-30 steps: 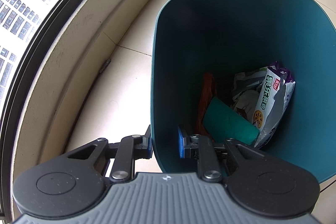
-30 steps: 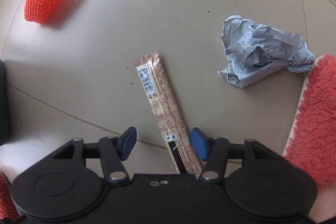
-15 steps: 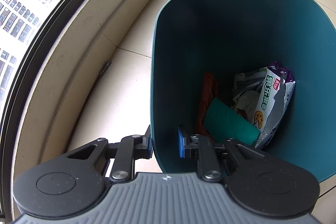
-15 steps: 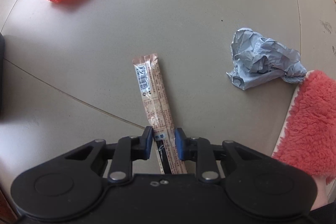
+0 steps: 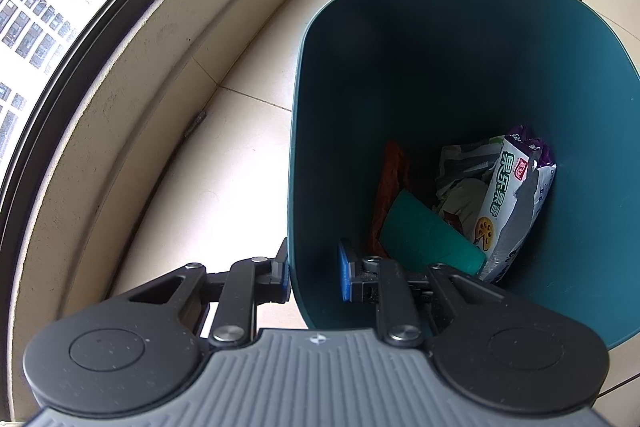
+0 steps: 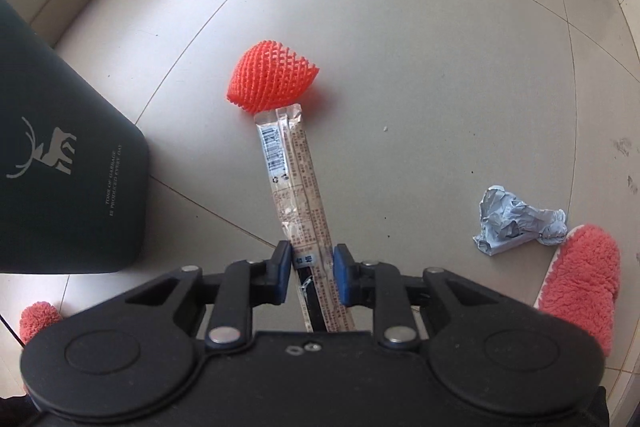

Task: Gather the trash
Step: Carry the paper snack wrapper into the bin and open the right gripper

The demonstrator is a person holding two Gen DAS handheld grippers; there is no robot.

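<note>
Several wrappers (image 5: pixel 508 203) already lie in the bin (image 5: pixel 304 131) whose rim the left gripper (image 5: pixel 313 275) pinches, the right gripper (image 6: pixel 311 269) clamps the stick wrapper (image 6: pixel 294 187) mid-frame, net (image 6: pixel 272 79) at centre and tissue (image 6: pixel 516 223) at right remain on the floor.

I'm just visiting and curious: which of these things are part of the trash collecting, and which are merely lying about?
Part of the job:
- long wrapper, clamped in the right gripper
- green bin, rim held by the left gripper
- orange foam net
- crumpled blue paper

Just lying about:
- pink fluffy slippers
- window
</note>
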